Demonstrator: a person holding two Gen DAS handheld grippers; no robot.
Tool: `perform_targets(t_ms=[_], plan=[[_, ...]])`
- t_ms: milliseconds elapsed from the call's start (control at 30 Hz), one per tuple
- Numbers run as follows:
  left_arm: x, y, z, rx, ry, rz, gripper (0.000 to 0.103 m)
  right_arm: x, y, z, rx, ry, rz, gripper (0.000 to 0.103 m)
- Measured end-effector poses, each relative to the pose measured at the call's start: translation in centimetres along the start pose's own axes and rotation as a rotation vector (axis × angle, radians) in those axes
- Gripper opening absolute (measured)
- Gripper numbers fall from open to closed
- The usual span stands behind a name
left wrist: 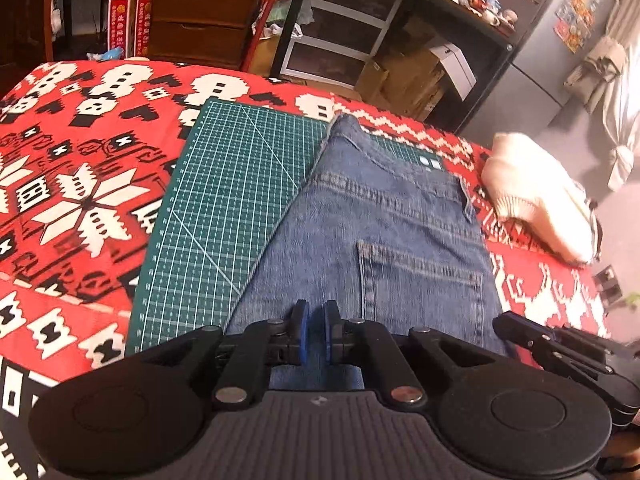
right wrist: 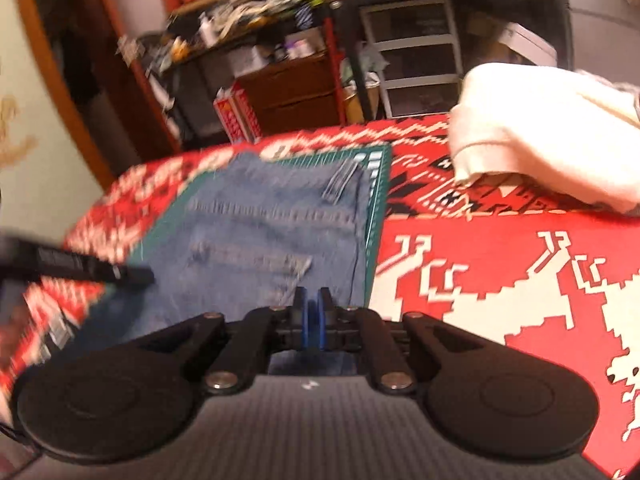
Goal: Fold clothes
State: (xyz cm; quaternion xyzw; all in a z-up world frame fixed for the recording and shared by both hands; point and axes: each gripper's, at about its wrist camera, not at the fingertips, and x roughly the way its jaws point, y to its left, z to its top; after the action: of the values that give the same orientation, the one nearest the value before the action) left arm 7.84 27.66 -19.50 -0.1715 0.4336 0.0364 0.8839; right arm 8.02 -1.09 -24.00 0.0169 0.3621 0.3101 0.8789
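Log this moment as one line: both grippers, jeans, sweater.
left gripper: shut over jeans | right gripper: shut over jeans | jeans: on green mat | cream sweater: aside on blanket

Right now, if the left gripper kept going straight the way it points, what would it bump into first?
Most likely the jeans: the left gripper, jaws shut, angles down over the denim near the back pocket. How far above the cloth it hangs is unclear.

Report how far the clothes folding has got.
Done: the jeans look folded over, lying on the green cutting mat. In hand: both tongs, left and right, sit closed at the jeans' near edge; whether they pinch the denim is unclear. Left: finishing the jeans, and the cream sweater looks unfolded.
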Motion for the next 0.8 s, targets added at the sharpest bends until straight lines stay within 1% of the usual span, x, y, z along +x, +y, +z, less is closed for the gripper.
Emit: perform_targets(t_ms=[67,167,267,400,500,600,700,800], plan=[[-0.1,-0.5,-0.5,0.046,-0.005,0.021,0.006,-0.2,0.3,-0.7,-0.036,0.001,-0.009,0.006],[-0.7,-1.3,-0.6,0.083,-0.015,0.057,0.006,-1.1,-0.1,-1.0,0.000,0.012,-0.002,0.007],[-1.8,-2.0,-0.7,0.070,-0.027,0.012,0.006,-2.7,-0.4,-1.2,0.018,0.001,0.014,0.007],[-2.5,-3.5,-1.6,0.085,-0.020,-0.036,0.007,-4.5,0.9,-1.7,-0.049,-0.001,0.039,0.007],[-1.9,-4.2,-2.7,0.106,0.018,-0.042,0.007,-4.6,2.1,-2.4,-0.114,0.014,0.038,0.007],[-1.5,-4.1,-3.8,0.092,0.055,-0.040,0.007,-4.1,2.7,-3.2,-0.132,0.062,0.029,0.007],[-1.6,-3.8,-4.7,0.082,0.068,-0.037,0.007,-4.7,2.6,-3.9,-0.144,0.066,0.022,0.007],[-1.9,-3.3,-5.1,0.071,0.064,-0.034,0.007,-5.5,2.3,-4.5,-0.132,0.073,0.024,0.008]])
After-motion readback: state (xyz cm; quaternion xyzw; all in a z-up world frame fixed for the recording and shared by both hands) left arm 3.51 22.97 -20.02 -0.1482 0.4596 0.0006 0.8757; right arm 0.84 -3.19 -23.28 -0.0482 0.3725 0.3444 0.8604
